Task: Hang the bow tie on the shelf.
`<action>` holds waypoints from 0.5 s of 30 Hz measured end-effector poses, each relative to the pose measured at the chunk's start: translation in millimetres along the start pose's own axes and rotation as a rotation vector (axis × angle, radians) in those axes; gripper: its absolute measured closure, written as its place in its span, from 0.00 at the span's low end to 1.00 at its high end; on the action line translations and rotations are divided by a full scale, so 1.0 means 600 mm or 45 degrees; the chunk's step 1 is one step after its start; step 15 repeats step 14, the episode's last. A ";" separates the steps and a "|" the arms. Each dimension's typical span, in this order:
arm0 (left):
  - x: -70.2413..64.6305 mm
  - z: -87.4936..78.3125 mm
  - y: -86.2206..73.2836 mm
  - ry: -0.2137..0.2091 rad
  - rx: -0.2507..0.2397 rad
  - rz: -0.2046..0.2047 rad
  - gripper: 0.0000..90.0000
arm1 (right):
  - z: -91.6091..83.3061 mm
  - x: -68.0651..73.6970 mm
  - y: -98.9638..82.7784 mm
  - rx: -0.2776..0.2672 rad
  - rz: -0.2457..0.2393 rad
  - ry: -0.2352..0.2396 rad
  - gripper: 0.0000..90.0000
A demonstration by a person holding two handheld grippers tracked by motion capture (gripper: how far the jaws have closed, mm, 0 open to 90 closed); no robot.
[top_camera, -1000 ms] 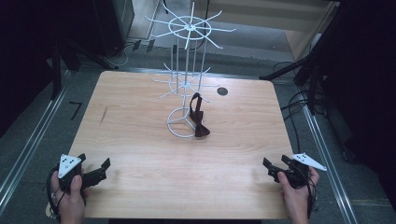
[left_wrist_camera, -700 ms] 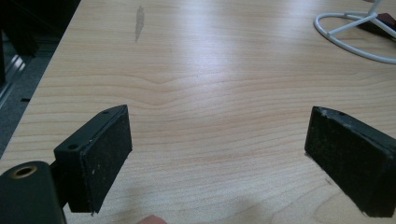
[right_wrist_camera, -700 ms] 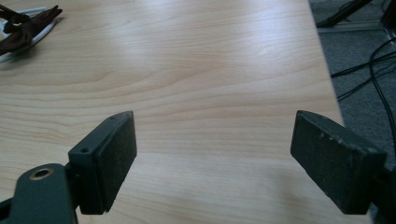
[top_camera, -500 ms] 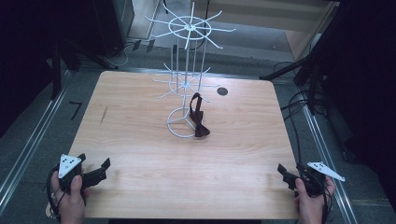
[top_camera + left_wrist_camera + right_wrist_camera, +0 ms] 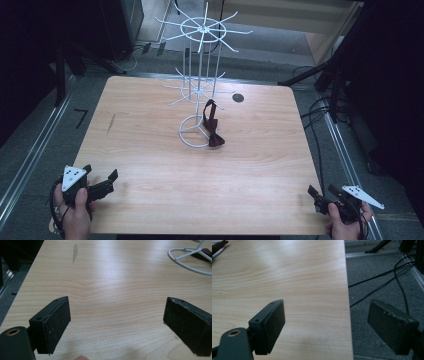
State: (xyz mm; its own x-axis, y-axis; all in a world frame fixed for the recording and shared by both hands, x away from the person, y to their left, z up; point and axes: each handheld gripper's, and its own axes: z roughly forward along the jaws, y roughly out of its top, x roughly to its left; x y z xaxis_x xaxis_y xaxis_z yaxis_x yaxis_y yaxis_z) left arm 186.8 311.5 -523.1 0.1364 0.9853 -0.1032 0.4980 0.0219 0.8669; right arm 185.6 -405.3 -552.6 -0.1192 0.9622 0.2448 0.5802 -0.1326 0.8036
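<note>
We hold both tongs, left (image 5: 102, 184) and right (image 5: 321, 196), wide open and empty at the desk's (image 5: 150, 150) near corners, clear of the bow tie (image 5: 214, 131).

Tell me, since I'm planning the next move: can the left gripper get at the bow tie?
Probably yes: the left gripper is open, with bare table between it and the bow tie hanging on the wire rack.

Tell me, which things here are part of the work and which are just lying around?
Part of the work:
- bow tie hanging on the rack
- white wire rack
- left gripper, open
- right gripper, open

Just lying around:
- cables on the floor
- round dark spot on the table
</note>
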 end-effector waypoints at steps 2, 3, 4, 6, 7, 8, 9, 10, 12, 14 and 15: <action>0.000 0.000 0.000 -0.004 0.000 -0.006 0.09 | -0.004 -0.003 -0.002 -0.025 0.016 0.020 0.17; 0.001 0.000 0.000 -0.007 0.002 -0.015 0.09 | -0.006 -0.004 -0.003 -0.040 0.016 0.031 0.17; 0.002 0.000 0.000 -0.013 -0.001 -0.024 0.09 | -0.006 -0.003 -0.003 -0.044 0.025 0.040 0.17; 0.003 0.000 0.000 -0.013 0.000 -0.026 0.09 | -0.006 -0.003 -0.004 -0.042 0.029 0.046 0.17; 0.002 0.000 0.000 -0.013 0.002 -0.027 0.09 | -0.003 -0.002 -0.006 -0.043 0.014 0.048 0.17; 0.002 0.000 0.000 -0.014 0.004 -0.027 0.09 | -0.002 -0.001 -0.005 -0.041 0.014 0.050 0.17; 0.002 0.001 0.000 -0.016 0.005 -0.027 0.09 | -0.002 0.000 -0.005 -0.043 0.017 0.049 0.18; 0.001 0.000 0.000 -0.017 0.009 -0.022 0.09 | -0.002 0.000 -0.005 -0.043 0.032 0.056 0.18; 0.001 0.000 0.000 -0.016 0.014 -0.017 0.09 | -0.002 0.001 -0.005 -0.041 0.033 0.063 0.18; 0.001 0.000 0.000 -0.016 0.014 -0.017 0.09 | -0.002 0.002 -0.006 -0.035 0.030 0.064 0.18; 0.001 0.000 0.000 -0.016 0.014 -0.017 0.09 | -0.002 0.002 -0.006 -0.035 0.030 0.064 0.18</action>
